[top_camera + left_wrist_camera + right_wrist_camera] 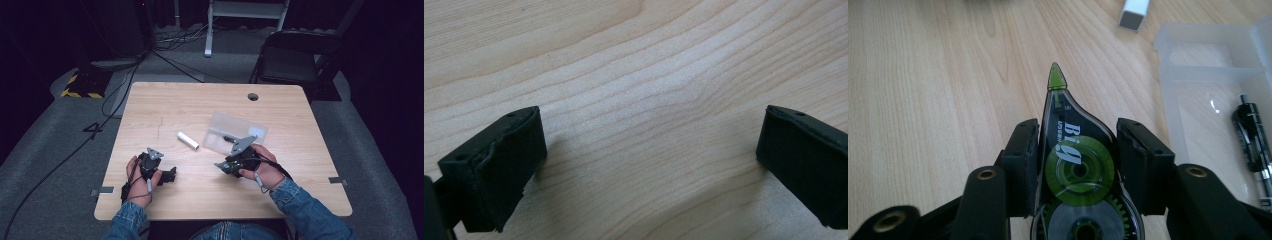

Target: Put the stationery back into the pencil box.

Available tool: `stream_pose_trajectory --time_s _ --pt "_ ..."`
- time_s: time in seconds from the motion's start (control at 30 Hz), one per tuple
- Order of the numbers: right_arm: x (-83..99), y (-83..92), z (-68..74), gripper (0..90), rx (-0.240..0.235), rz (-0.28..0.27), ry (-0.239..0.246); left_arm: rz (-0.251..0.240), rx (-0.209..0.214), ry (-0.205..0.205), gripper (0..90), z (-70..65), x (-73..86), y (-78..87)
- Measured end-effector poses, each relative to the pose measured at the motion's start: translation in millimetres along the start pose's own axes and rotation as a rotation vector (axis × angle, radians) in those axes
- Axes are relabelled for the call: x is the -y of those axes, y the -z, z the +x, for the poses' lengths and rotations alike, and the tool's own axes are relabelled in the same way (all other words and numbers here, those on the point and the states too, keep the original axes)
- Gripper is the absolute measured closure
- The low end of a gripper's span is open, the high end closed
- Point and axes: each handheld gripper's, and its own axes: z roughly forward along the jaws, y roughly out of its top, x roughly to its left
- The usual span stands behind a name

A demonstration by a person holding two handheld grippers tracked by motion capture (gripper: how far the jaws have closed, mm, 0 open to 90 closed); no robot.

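Correction tape (1075, 170) clamped in right gripper (1077, 150) fingers, lifted; left gripper (649, 150) wide open, empty. Next: probably into clear box (235, 131).

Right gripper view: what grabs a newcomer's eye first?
The correction tape dispenser, green reels showing through its clear shell, clamped in the right claw with its tip pointing across the wooden table. To its right lies a clear plastic case holding a black pen; a white tube lies beyond.
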Motion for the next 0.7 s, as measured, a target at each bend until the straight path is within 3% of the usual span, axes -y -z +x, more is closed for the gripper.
stream_pose_trajectory --time_s 0.3,0.7 --pt "0.6 10.4 -13.6 53.3 0.03 -0.021 -0.014 0.005 -0.002 0.007 0.1 -0.6 0.7 1.0" --pt "12.7 22.4 -43.5 53.3 0.089 -0.037 -0.084 0.001 -0.003 0.007 0.1 -0.5 1.0 1.0"
